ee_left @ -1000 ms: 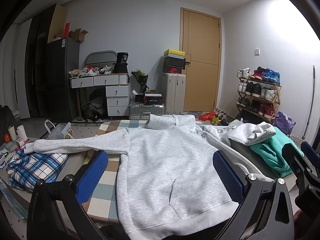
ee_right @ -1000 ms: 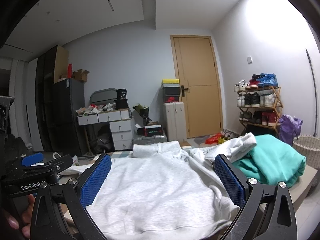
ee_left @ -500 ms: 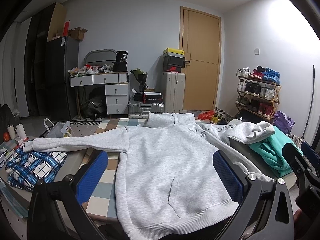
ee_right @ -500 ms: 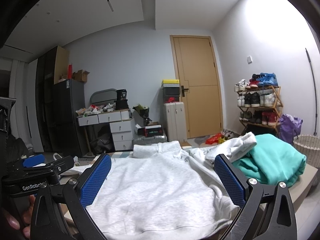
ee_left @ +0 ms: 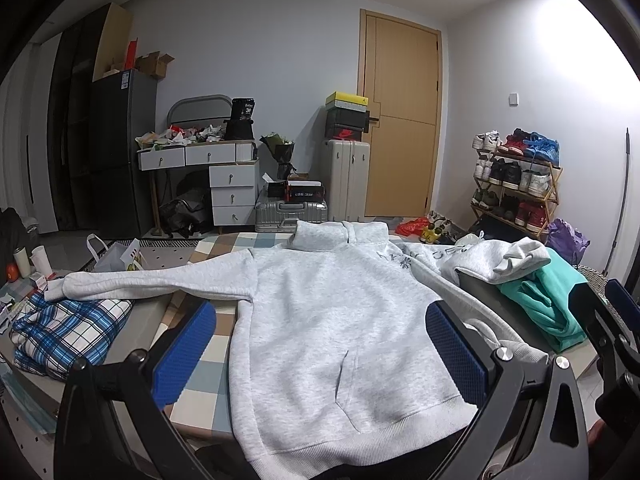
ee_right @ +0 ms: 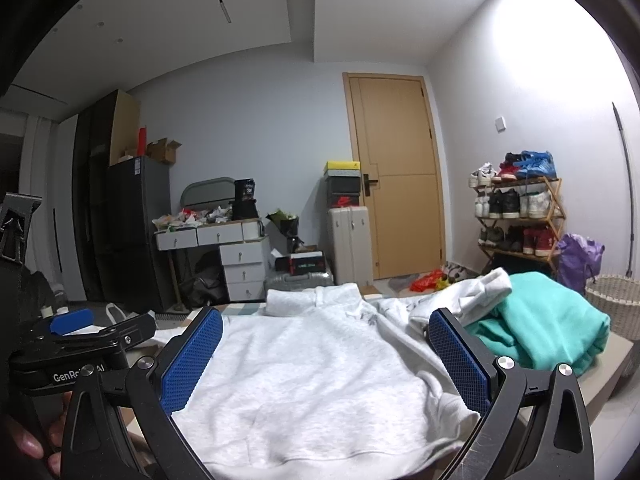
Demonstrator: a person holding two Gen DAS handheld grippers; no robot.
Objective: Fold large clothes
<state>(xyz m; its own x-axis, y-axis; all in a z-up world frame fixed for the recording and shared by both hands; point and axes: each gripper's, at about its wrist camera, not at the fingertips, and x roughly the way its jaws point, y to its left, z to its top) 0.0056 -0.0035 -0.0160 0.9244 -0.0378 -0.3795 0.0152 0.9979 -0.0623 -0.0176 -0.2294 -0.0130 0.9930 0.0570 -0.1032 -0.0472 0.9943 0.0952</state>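
A light grey hoodie (ee_left: pixel 332 312) lies spread flat, front up, on a checked bed cover (ee_left: pixel 200 368), its hem towards me and hood at the far end. One sleeve (ee_left: pixel 152 284) stretches out to the left; the other runs off to the right. My left gripper (ee_left: pixel 320 352) hovers open above the hem near the pouch pocket, with nothing between its blue pads. My right gripper (ee_right: pixel 324 360) is also open, held over the hoodie (ee_right: pixel 312 364) near its right hem, gripping nothing. The left gripper's body (ee_right: pixel 76 344) shows at the left of the right wrist view.
A teal garment (ee_left: pixel 552 304) and another grey-white garment (ee_left: pixel 496 258) are piled on the bed's right side. A blue plaid cloth (ee_left: pixel 68 332) lies at the left edge. Beyond stand drawers (ee_left: pixel 232 188), suitcases (ee_left: pixel 348 184), a door (ee_left: pixel 400 120), a shoe rack (ee_left: pixel 516 184) and a wicker basket (ee_right: pixel 616 304).
The left wrist view has shifted slightly, with the hoodie sitting a little lower and nearer. The right gripper has barely moved. Both stay open.
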